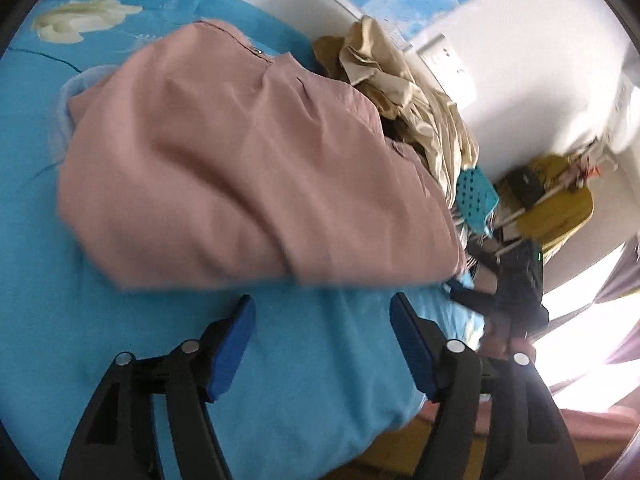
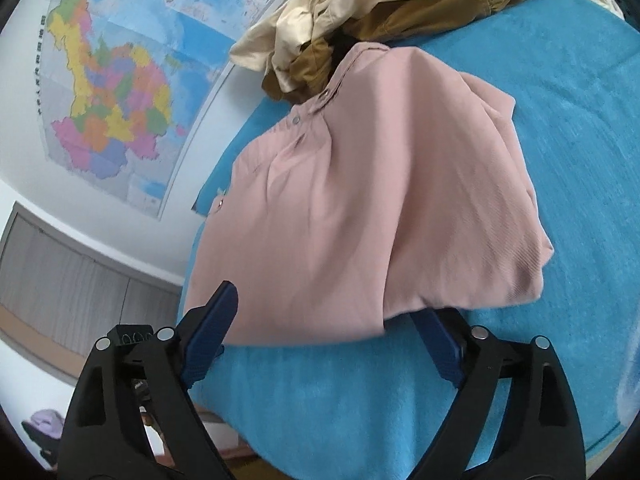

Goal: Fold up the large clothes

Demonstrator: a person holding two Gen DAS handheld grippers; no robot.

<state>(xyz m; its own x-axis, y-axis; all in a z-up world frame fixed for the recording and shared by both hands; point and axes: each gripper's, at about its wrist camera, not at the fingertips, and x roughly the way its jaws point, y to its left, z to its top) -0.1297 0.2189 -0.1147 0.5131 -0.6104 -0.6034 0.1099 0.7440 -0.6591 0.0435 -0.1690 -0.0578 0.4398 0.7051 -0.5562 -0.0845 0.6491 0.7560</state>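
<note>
A large pink garment (image 1: 240, 168) with metal snaps lies folded into a thick bundle on a blue bedsheet (image 1: 312, 360). It also shows in the right wrist view (image 2: 360, 208). My left gripper (image 1: 322, 308) is open and empty, just short of the bundle's near edge. My right gripper (image 2: 324, 312) is open, its fingertips (image 2: 224, 300) at the bundle's near hem; the hem covers the tip of the right finger. Nothing is gripped.
A heap of cream and brown clothes (image 1: 400, 88) lies beyond the pink bundle, also in the right wrist view (image 2: 340, 20). A wall map (image 2: 120, 92) hangs by the bed. A rack with a yellow garment (image 1: 560, 200) stands past the bed edge.
</note>
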